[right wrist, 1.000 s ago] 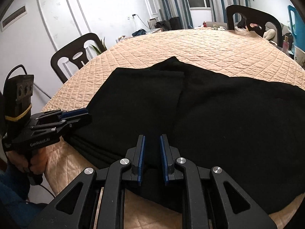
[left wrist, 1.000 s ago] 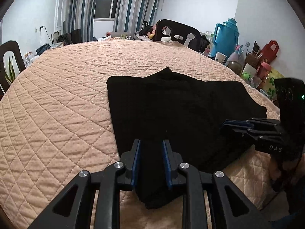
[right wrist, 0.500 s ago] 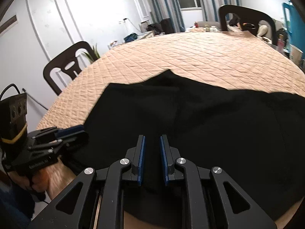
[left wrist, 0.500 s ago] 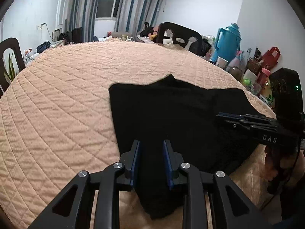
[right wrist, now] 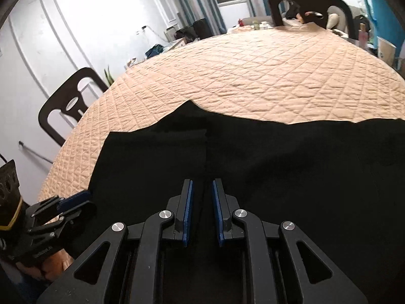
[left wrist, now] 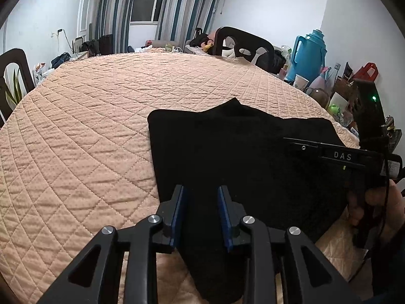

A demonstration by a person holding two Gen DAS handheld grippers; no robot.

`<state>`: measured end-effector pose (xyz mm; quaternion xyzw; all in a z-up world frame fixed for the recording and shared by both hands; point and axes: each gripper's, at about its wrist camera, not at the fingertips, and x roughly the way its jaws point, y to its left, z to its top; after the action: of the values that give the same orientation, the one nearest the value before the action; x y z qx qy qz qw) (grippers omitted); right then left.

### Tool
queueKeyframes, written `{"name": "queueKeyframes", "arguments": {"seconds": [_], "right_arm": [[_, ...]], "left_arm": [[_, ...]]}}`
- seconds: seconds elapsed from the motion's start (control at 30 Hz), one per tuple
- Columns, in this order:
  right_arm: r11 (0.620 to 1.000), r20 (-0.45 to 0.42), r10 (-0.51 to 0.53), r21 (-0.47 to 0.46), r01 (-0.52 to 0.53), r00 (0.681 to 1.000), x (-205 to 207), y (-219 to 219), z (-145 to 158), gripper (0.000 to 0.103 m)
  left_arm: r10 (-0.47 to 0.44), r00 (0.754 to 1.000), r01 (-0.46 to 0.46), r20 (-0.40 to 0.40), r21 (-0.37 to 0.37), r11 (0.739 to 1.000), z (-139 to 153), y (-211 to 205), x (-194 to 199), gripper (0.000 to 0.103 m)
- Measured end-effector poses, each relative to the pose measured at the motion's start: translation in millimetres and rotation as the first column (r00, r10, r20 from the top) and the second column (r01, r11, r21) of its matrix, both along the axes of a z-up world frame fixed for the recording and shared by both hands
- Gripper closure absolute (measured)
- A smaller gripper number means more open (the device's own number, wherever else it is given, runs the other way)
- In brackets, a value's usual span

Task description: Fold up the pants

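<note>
The black pants (left wrist: 227, 157) lie folded on the peach quilted table cover (left wrist: 88, 131), near its front edge; they also fill the lower half of the right wrist view (right wrist: 278, 164). My left gripper (left wrist: 201, 197) is shut on the near left edge of the pants, and cloth hangs between its fingers. My right gripper (right wrist: 202, 192) is shut on the near edge of the pants further right. Each gripper shows in the other's view: the right one at the right edge (left wrist: 298, 143), the left one at the lower left (right wrist: 76, 200).
Dark chairs stand at the far side (left wrist: 243, 45) and at the left (right wrist: 68, 103) of the table. A blue thermos (left wrist: 307, 55), cups and bags crowd the right side. The quilted cover stretches far beyond the pants.
Both grippers have lifted with the near edge of the pants and moved forward over the table. The near cloth has risen off the cover.
</note>
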<state>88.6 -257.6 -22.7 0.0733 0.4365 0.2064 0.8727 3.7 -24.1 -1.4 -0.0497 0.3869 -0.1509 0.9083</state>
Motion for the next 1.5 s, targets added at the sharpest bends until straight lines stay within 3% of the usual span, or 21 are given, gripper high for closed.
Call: {"name": "queueKeyframes", "arguments": {"seconds": [0.5,0.73,0.83,0.9,0.97,1.23,1.5], "right_arm": [[1.000,0.049,0.025,-0.020,-0.024,0.999,-33.1,-26.1,4.3,0.080],[0.986,0.040,-0.166,-0.023,0.167,0.985,-57.4,-96.7,6.6,0.080],[0.973,0.040,-0.227,0.052,0.224,0.973,-75.1,-130.6,13.1,0.080],[0.956,0.044,-0.290,0.049,0.288,0.956,-88.1,-146.5,17.6,0.077],[0.935,0.044,-0.354,0.020,0.354,0.934,-101.1,-160.4,18.0,0.062],[0.842,-0.106,-0.481,0.221,0.493,0.870,-121.4,-206.5,-0.5,0.059],[0.745,-0.141,-0.552,0.359,0.562,0.822,-105.4,-225.1,-6.1,0.058]], "left_arm": [[-0.028,1.000,0.028,0.010,0.006,1.000,1.1,-6.2,-1.2,0.061],[-0.038,0.999,0.038,0.012,0.012,0.999,1.1,-8.6,-1.6,0.058],[-0.040,0.999,0.040,0.013,0.013,0.999,1.0,-9.1,-1.9,0.057],[-0.040,0.999,0.040,0.013,0.013,0.999,1.1,-9.4,-1.9,0.057],[-0.040,0.999,0.040,0.013,0.011,0.999,1.1,-9.3,-1.8,0.057],[-0.043,0.999,0.043,0.015,0.025,0.999,1.2,-11.4,-2.8,0.055],[-0.045,0.999,0.044,0.016,0.018,0.999,1.1,-11.2,-3.1,0.055]]}}
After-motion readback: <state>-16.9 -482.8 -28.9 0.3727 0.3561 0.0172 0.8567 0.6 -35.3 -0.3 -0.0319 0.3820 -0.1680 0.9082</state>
